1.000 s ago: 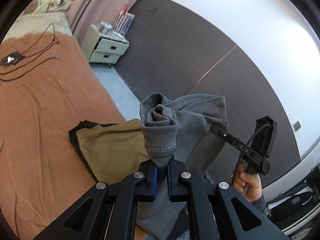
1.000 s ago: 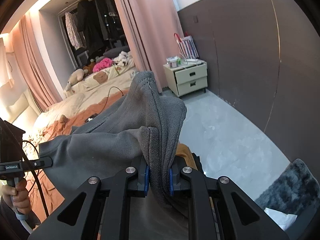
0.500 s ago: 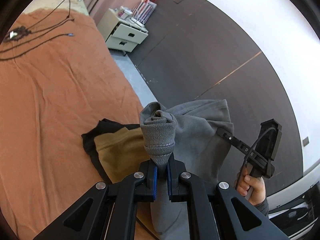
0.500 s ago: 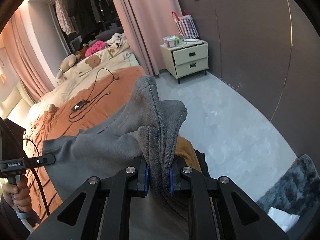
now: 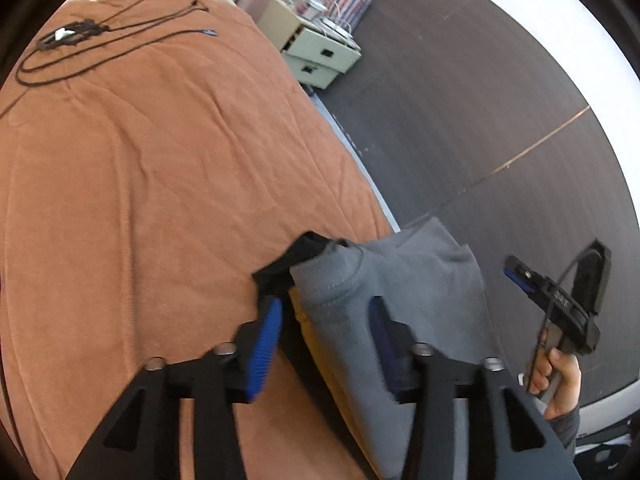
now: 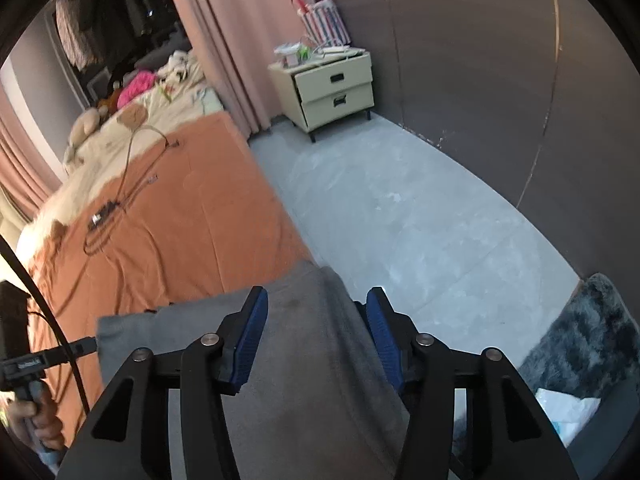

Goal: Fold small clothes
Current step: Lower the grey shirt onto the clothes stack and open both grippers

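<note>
A grey sweatshirt-like garment [image 5: 400,304] lies on the orange bed cover [image 5: 140,200] at the bed's right edge, on top of a mustard and black garment [image 5: 288,276]. My left gripper [image 5: 324,336] is open, its jaws astride the grey cloth's near edge. My right gripper [image 6: 316,336] is open above the same grey garment [image 6: 312,380], which lies flat beneath it. The right gripper also shows in the left wrist view [image 5: 556,300], and the left gripper in the right wrist view [image 6: 44,360].
Black cables and a small device [image 5: 68,36] lie on the far part of the bed. A cream nightstand [image 6: 332,88] stands by the pink curtain. Grey floor [image 6: 400,208] and a dark shaggy rug [image 6: 584,340] lie to the right of the bed.
Both grippers have opened and let go of the grey garment. It has dropped from its raised, bunched state to lie flat over the mustard garment on the bed.
</note>
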Motion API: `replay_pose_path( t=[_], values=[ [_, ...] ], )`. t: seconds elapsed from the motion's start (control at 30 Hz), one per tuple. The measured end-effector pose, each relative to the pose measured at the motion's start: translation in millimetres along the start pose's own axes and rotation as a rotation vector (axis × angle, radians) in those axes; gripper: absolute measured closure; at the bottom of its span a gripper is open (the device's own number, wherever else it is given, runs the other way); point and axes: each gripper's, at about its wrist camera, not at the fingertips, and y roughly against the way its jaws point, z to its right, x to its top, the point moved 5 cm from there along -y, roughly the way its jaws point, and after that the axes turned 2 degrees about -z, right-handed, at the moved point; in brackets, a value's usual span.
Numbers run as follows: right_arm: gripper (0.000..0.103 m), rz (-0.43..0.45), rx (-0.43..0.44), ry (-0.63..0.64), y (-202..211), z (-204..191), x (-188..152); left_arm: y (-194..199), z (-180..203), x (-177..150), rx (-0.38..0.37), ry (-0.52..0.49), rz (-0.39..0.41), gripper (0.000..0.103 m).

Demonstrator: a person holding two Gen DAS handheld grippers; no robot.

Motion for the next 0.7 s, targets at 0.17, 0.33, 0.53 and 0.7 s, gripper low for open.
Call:
replay_pose_path(
  t=[0.17,0.33,0.53,0.7],
  values=[
    [0.054,-0.022,-0.001,0.036,14,7,-7,-8,9,-4,-0.017,-0.034,-0.01,0.035],
    [0.077,-0.079,0.01,0.077,-11,6,-21,-33,5,-10,0.075,-0.089,-0.03,0.035],
    [0.083,-0.17,-0.115,0.107,-58,20,-8,-54,-19,-3,0.125,-0.056,-0.063,0.034],
    [0.083,-0.219,-0.136,0.087,-79,41,3,-72,-36,-8,0.138,-0.001,-0.095,0.027]
  ],
)
